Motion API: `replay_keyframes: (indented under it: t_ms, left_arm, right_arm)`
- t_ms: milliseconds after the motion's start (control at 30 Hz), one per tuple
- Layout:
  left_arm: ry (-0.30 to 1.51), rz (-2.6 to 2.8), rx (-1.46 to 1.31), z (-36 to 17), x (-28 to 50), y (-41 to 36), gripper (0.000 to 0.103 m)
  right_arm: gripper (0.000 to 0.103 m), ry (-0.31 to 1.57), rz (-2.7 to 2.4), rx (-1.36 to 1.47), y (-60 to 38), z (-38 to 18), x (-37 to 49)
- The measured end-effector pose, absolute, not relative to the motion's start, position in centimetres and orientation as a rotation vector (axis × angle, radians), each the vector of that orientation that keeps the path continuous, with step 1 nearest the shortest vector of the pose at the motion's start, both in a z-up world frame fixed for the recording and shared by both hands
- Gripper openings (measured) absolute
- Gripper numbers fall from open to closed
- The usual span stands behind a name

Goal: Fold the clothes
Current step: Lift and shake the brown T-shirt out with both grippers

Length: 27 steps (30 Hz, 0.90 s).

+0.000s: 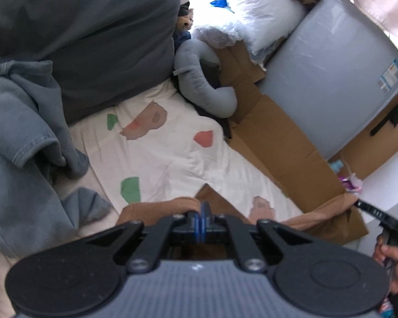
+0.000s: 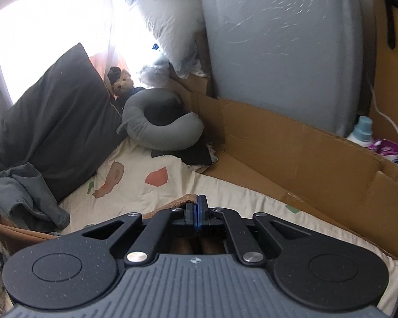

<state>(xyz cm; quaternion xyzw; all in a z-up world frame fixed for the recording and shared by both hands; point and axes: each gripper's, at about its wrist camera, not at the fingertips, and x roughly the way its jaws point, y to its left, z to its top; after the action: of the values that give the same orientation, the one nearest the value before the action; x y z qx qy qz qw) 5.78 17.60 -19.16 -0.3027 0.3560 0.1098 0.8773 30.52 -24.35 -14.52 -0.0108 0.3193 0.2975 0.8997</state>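
Your left gripper [image 1: 202, 208] is fully closed, its blue pads pinched on the edge of a brown garment [image 1: 156, 209]. That cloth bunches just to the left of and beneath the jaws, and a thin strip of it runs off to the right along the near edge of the patterned bedsheet [image 1: 172, 156], toward the dark shape at the right edge where your other hand [image 1: 392, 259] shows.

Your right gripper [image 2: 199, 206] is likewise clamped tight, with a fuzzy brown edge of the same garment [image 2: 181, 201] caught between its pads and showing just to their left. More of the brown cloth shows at the far left of that view, near a crumpled grey-blue sweatshirt [image 2: 26, 193].

In the left wrist view the sweatshirt [image 1: 18, 137] lies heaped well to the left of the jaws, against a dark grey pillow [image 1: 92, 39]. Ahead of both grippers, beyond the sheet, sits a grey neck pillow [image 2: 159, 129], with flattened cardboard [image 2: 291, 153] to its right.
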Motion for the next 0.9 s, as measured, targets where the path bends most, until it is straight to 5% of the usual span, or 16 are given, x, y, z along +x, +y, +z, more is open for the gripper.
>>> replay_keyframes:
  t_ms: [900]
  left_arm:
    - [0.720,0.368,-0.591,-29.1,13.0,28.4,0.002]
  right_arm:
    - [0.000,0.799,0.623,-0.351,-5.1,-20.7,43.3]
